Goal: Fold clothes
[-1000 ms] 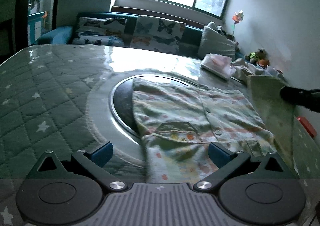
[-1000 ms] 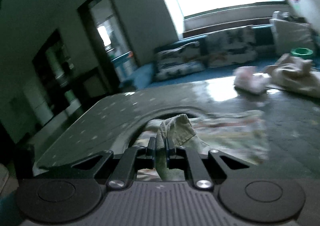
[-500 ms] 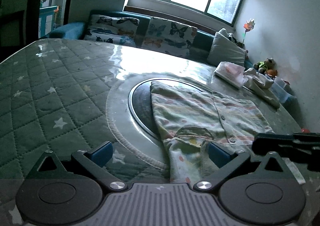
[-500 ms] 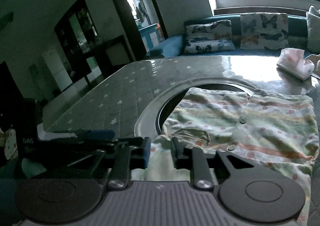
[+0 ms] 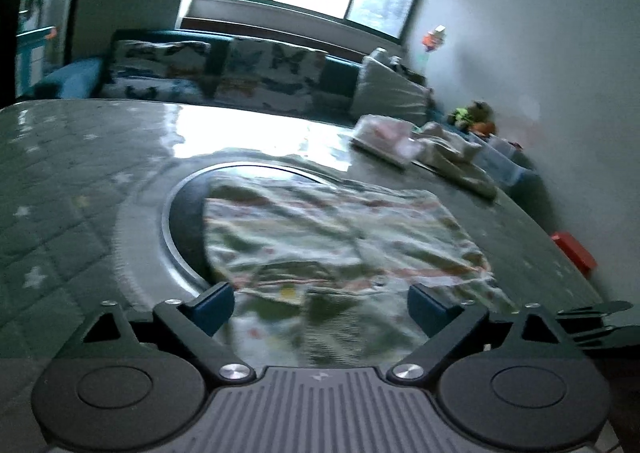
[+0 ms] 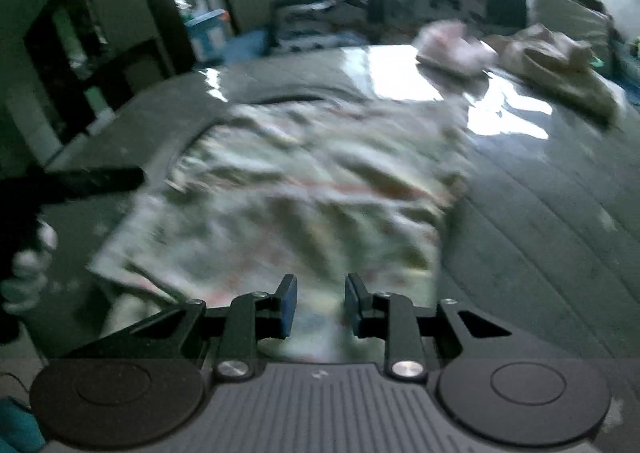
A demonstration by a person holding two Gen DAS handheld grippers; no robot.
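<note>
Shirt (image 5: 336, 237): patterned, buttoned, lay partly folded at tabletop (image 5: 80, 181) centre, over a round inset. Left claw (image 5: 320, 303) released, wide; right claw (image 6: 318, 307) released, narrower gap, nothing held. Risk: loose near edge could slip or bunch if pinched unevenly. Other cloth pile (image 5: 448, 153) at 1 o'clock; red box (image 5: 574, 255) at 3 o'clock.

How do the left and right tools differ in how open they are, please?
The left tool is spread wide, its fingers framing the shirt; the right tool shows only a narrow gap. Both are open, hold nothing, and point at the same shirt on the table.
</note>
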